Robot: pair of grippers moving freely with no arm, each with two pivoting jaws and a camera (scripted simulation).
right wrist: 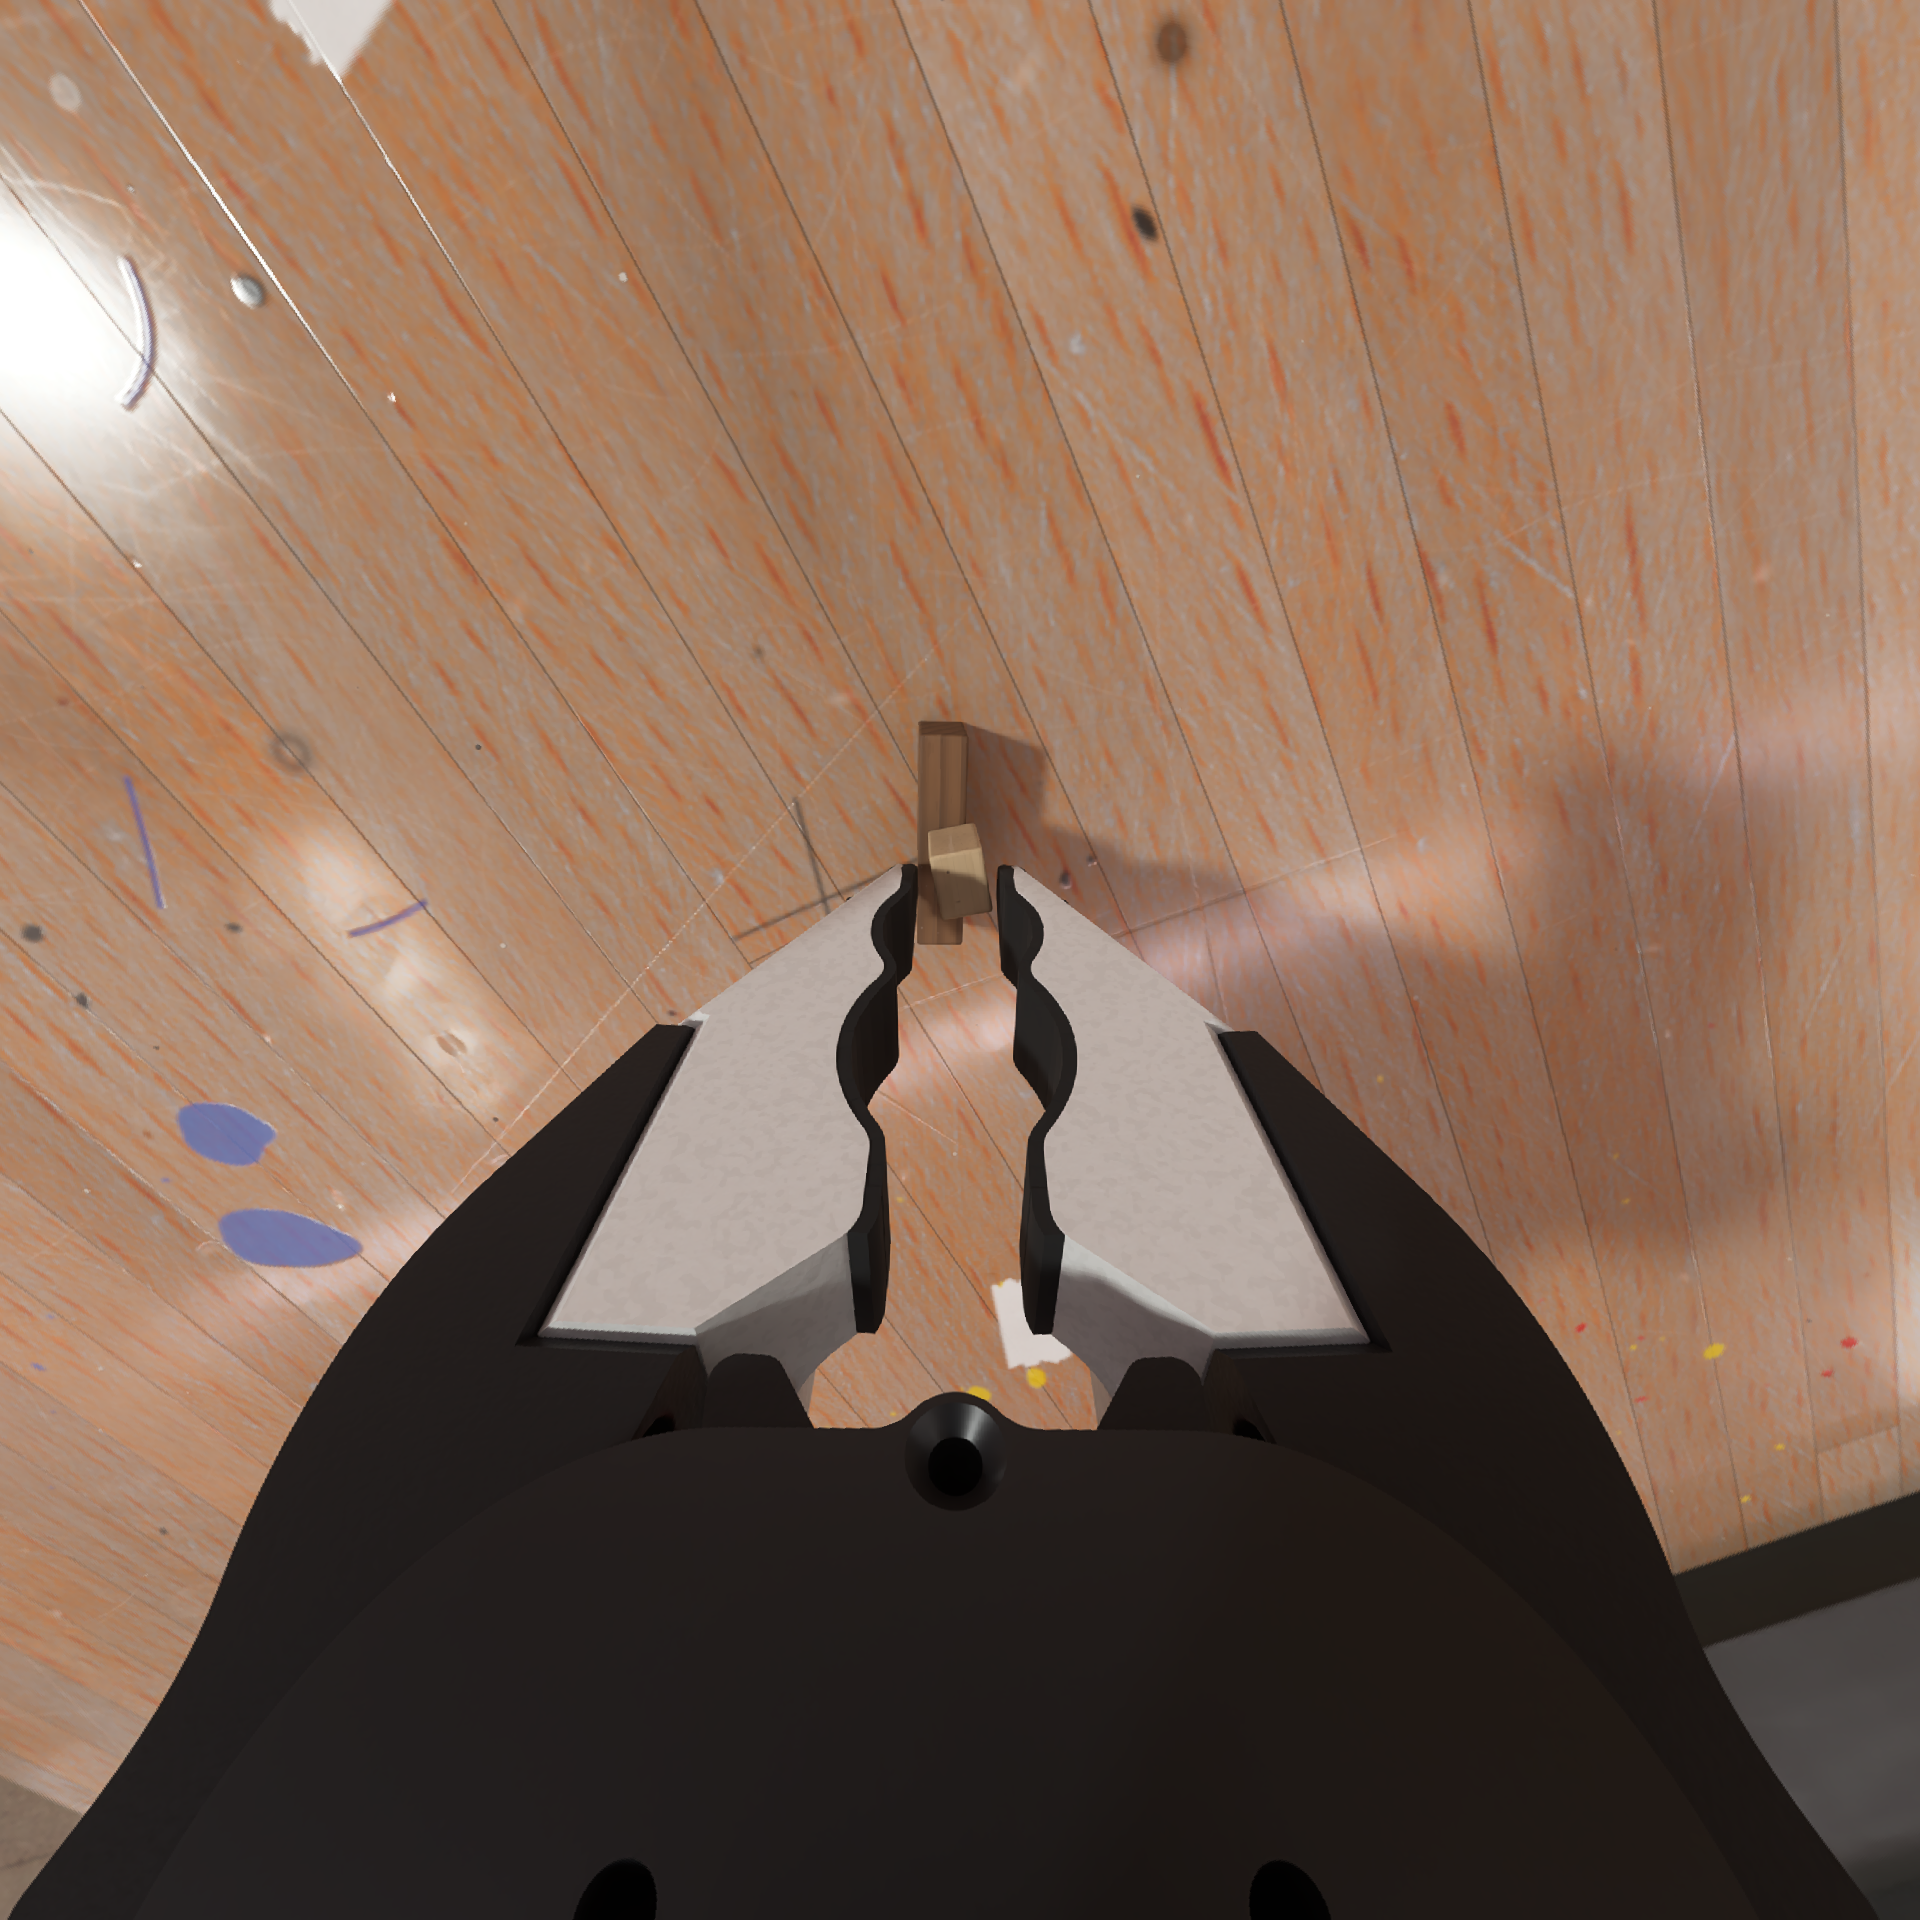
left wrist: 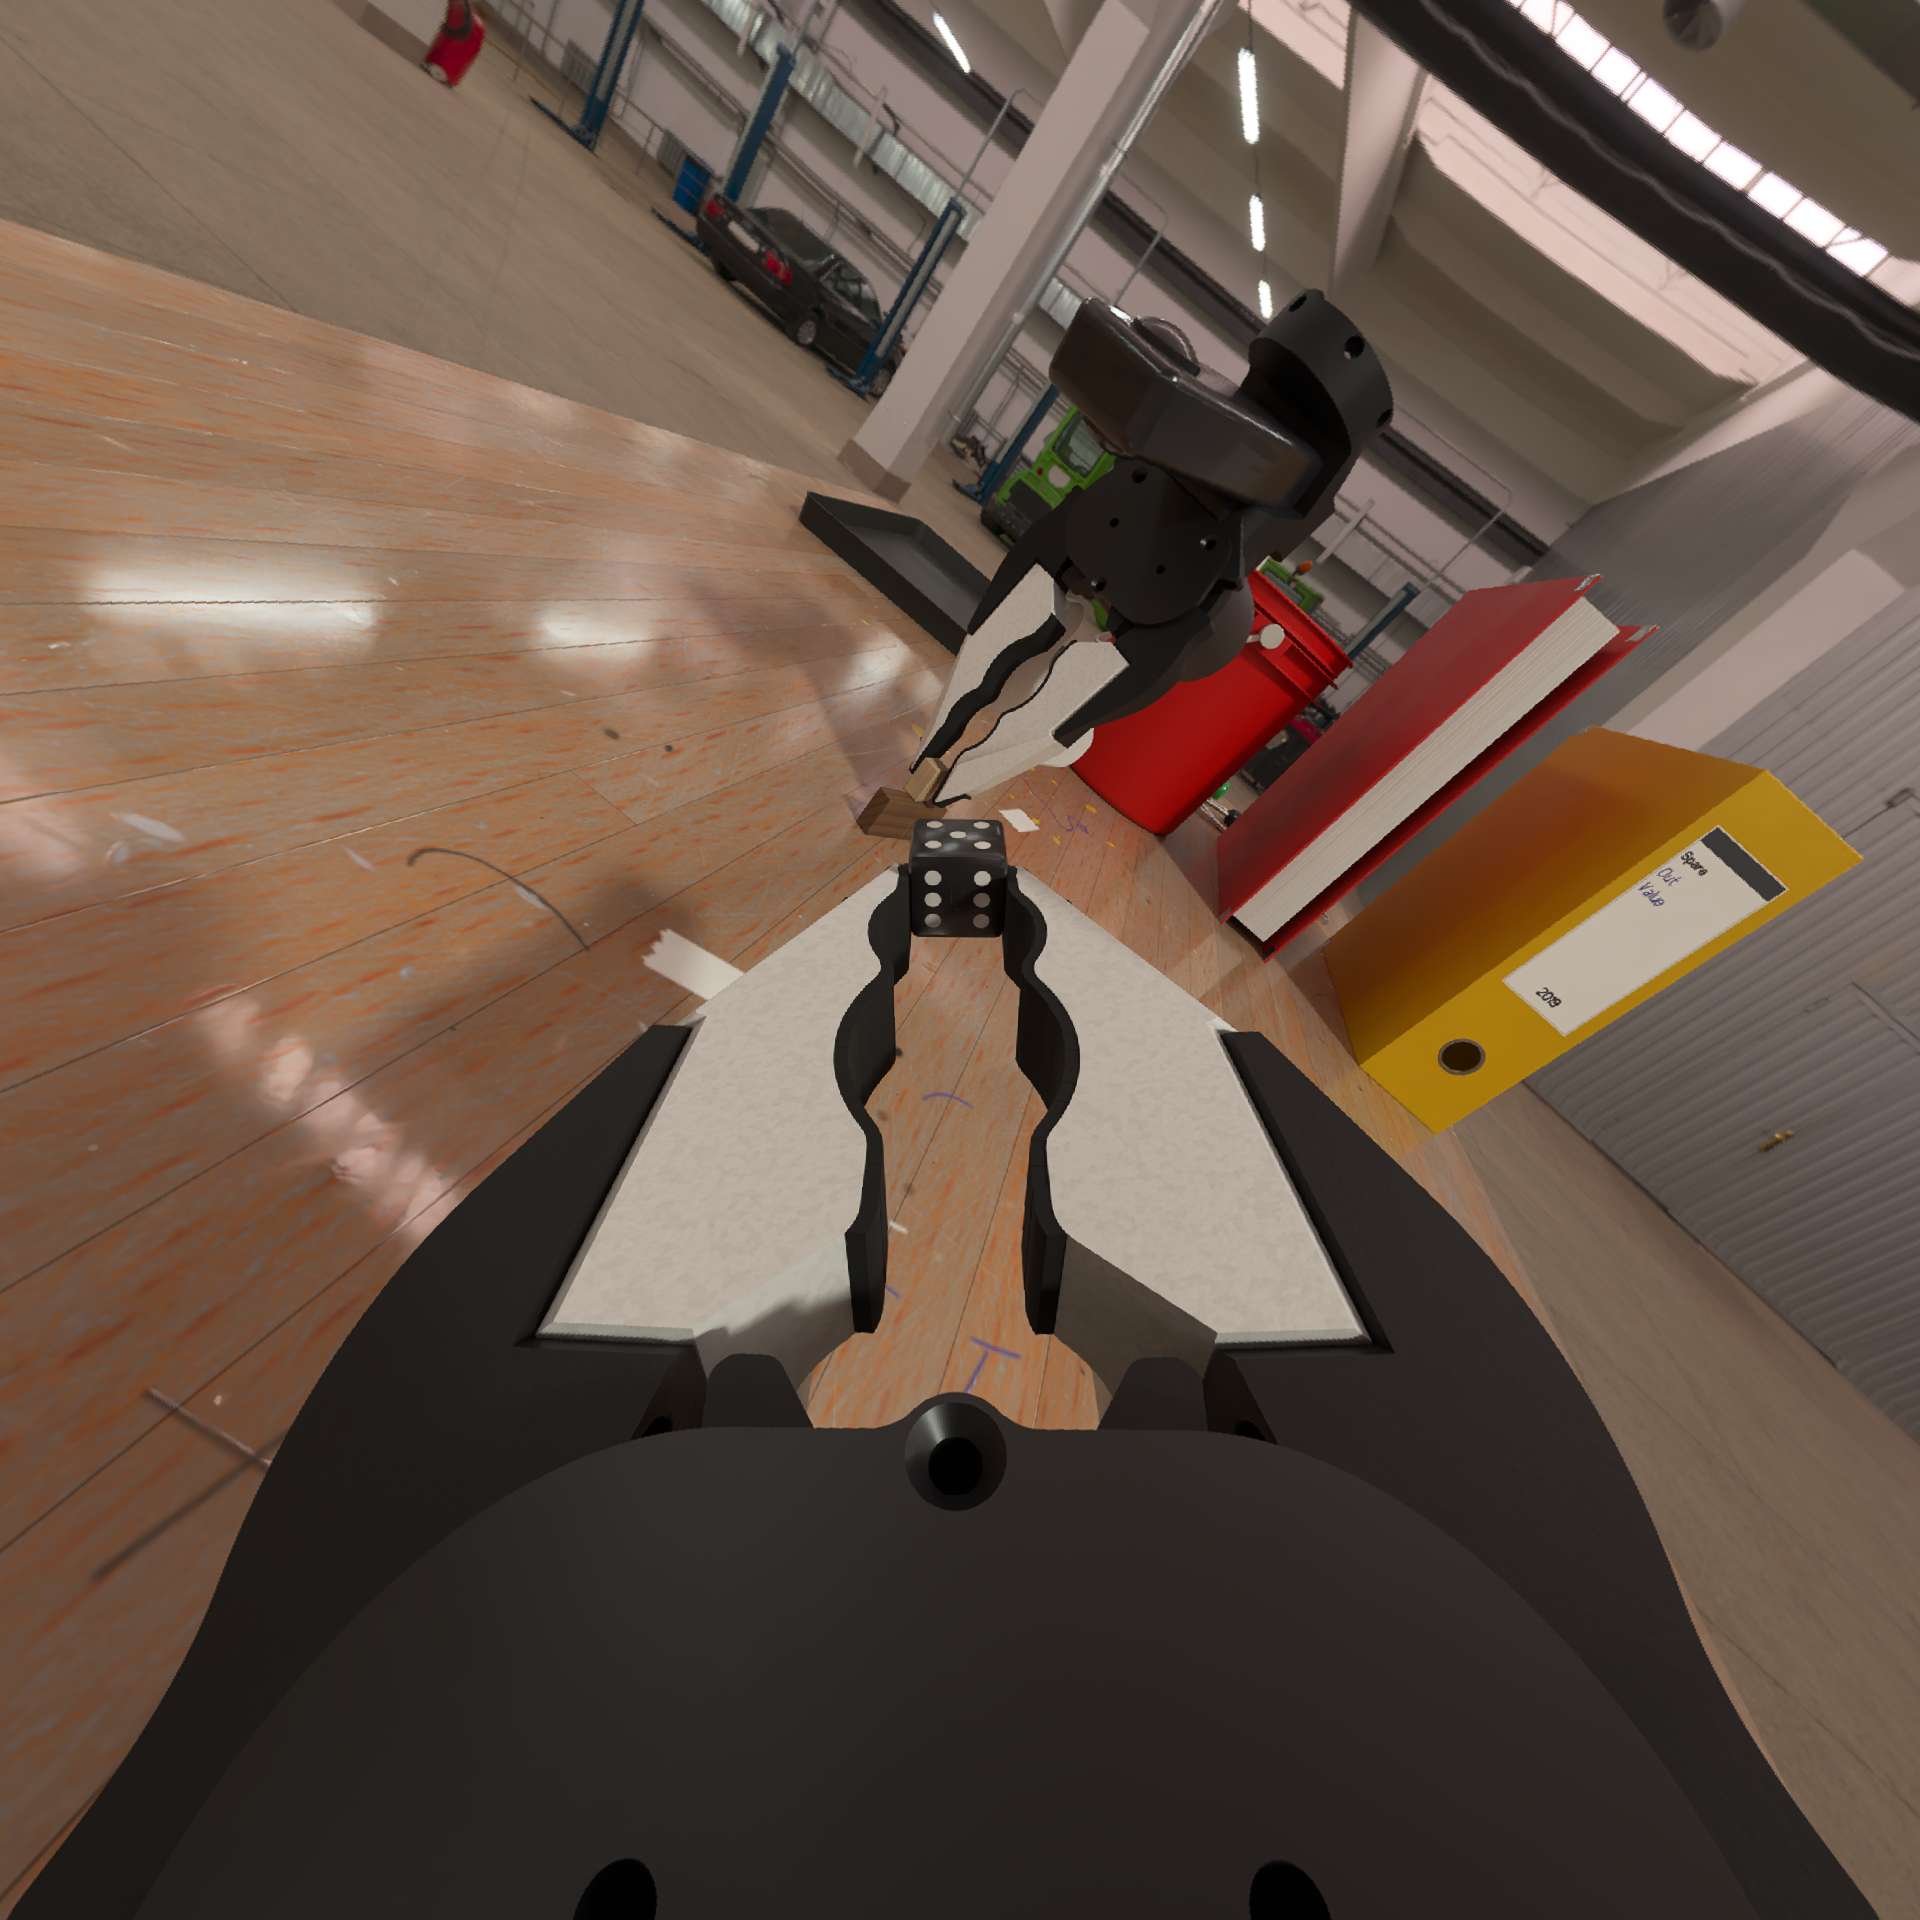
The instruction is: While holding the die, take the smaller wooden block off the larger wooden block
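Note:
My left gripper is shut on a black die with white pips, held at its fingertips above the wooden table. Just beyond the die, my right gripper points down at the blocks. In the right wrist view the small pale wooden block sits between the tips of my right gripper, slightly tilted, with the jaws closed in on its sides. The larger, darker wooden block lies flat under it, long and thin. Both the small block and the larger block show in the left wrist view.
A red bin, a red book and a yellow binder stand to the right of the blocks. A black tray lies farther back. Paper scraps and paint spots mark the tabletop.

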